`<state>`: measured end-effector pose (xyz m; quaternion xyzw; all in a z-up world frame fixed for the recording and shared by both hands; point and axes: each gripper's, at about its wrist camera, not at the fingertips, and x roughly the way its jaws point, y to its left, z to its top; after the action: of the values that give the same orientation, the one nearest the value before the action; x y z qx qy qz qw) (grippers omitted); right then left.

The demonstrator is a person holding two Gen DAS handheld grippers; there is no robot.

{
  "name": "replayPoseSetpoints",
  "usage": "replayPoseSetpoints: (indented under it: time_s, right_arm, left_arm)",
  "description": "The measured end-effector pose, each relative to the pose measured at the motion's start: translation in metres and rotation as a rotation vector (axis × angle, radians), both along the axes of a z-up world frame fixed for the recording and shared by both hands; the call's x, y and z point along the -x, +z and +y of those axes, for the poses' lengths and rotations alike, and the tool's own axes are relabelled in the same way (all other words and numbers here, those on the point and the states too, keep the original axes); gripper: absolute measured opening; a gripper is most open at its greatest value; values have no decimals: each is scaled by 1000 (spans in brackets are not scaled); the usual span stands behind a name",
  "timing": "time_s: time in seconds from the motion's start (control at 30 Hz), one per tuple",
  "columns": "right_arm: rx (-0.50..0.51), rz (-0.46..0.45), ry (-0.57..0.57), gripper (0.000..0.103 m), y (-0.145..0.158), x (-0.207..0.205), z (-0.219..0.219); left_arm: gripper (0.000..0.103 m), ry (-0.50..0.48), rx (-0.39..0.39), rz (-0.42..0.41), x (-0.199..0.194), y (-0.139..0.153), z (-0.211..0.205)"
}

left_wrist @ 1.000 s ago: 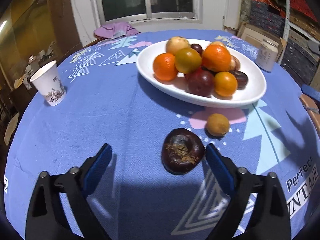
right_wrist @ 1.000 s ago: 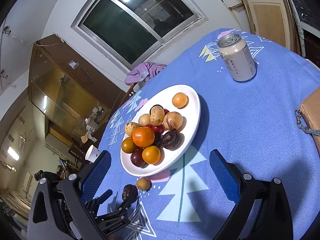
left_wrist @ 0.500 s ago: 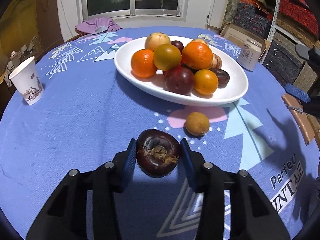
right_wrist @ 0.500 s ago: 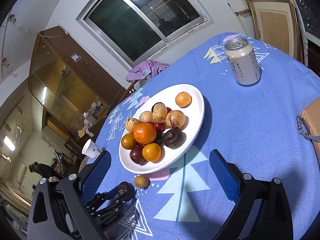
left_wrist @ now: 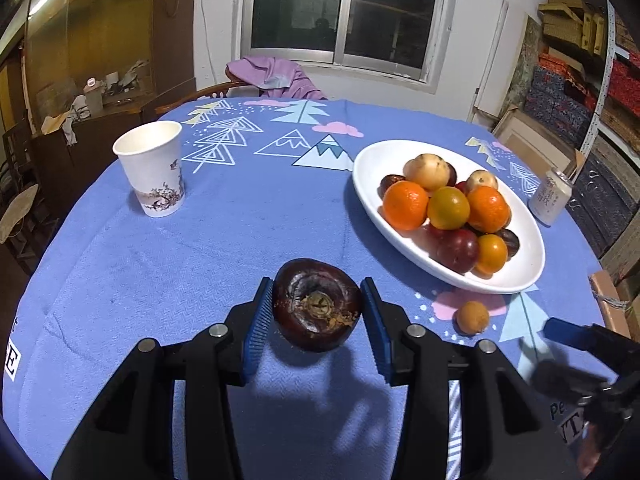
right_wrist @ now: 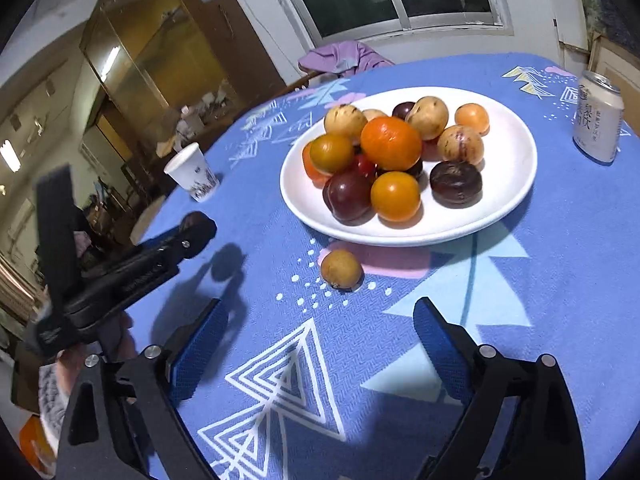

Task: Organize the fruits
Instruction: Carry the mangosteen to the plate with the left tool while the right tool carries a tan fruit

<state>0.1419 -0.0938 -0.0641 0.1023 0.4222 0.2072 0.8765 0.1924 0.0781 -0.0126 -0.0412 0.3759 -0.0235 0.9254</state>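
Note:
A dark purple fruit (left_wrist: 318,310) hangs a little above the blue tablecloth, and my left gripper (left_wrist: 316,314) is shut on it, a blue pad on each side. To its right stands a white oval plate (left_wrist: 532,264) piled with oranges, plums and pale round fruits. A small brown fruit (left_wrist: 473,317) lies on the cloth just in front of the plate. In the right wrist view this brown fruit (right_wrist: 341,269) sits just beyond my right gripper (right_wrist: 318,312), whose jaws are closing with nothing between them. The plate (right_wrist: 516,184) is farther back. My left gripper (right_wrist: 196,228) shows at the left.
A paper cup (left_wrist: 154,168) stands at the left of the table and a drink can (left_wrist: 550,202) beyond the plate at the right. A purple cloth (left_wrist: 276,76) hangs over a chair behind the table. A brown flat object (left_wrist: 612,304) lies at the right table edge.
My left gripper shut on the dark fruit and lifted it, swinging left so the plate now lies to its right. My right gripper rolled and came down close to the small brown fruit.

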Motion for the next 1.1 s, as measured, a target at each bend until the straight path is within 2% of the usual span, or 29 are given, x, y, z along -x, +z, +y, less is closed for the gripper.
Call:
replayPoseSetpoints:
  time_s: [0.17,0.2,0.3,0.37,0.43,0.47,0.57,0.67,0.8,1.0,1.1]
  right_arm:
    - [83,39,-34,78,-13,-14,26]
    - [112,41,-42,72,-16,-17,31]
    - [179,25,-62,64,-18,-23,40]
    - [218,14,-67,54,-21,-27,44]
    - [231,11,-69,46,-24,-30,44]
    - [233,14,-70,39,-26,-32,43]
    - [238,-8,-65,29,-26,-33,41]
    - [233,-22,-57,29,-24,-29,37]
    - [246,-59,-32,29,-18,-3,25]
    - [262,-41,-12,29,-27,25,10]
    - [261,-49,-9,29,-25,28,8]
  left_arm:
    - [44,-14,19,-12,6,4,2]
    - [44,-13,23,-12,6,4,3]
    - [44,-5,28,-6,5,3,5]
    - [44,-1,22,-1,3,2,5]
    - [44,-2,16,7,1,0,4]
    - [44,-4,11,11,0,-2,3]
    - [44,-10,-4,31,-3,-9,-2]
    - [44,-29,-13,61,-6,-19,-9]
    - [44,-91,-14,98,-1,-32,-27]
    - [44,-211,-179,95,13,-46,-74]
    - [44,-211,-166,102,13,-46,-76]
